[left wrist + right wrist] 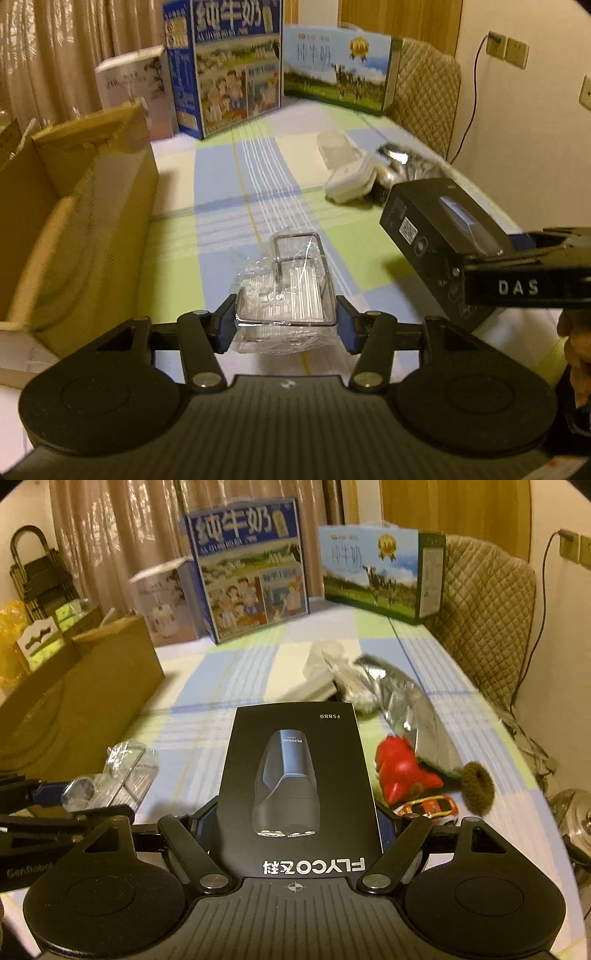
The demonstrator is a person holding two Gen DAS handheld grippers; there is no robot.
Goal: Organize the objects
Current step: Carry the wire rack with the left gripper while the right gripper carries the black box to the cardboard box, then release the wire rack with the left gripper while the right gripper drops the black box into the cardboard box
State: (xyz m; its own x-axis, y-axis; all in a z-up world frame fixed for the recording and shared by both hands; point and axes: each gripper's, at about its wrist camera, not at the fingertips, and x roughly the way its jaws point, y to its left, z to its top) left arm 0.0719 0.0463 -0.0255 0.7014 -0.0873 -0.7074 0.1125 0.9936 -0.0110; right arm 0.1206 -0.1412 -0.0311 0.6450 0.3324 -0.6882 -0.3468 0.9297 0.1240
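Left claw (286, 325) clamped on clear wrapped packet (284, 295), squarely between its fingers. Right claw (295, 823) grips black shaver box (299, 782), apparently lifted off the tablecloth (229, 206).

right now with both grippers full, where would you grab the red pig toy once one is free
Grip the red pig toy across its rounded body, coming from above and the near side. It lies tipped over, snout toward the brown pompom, with a toy car close in front and a silver foil bag behind, so low side approaches look crowded.
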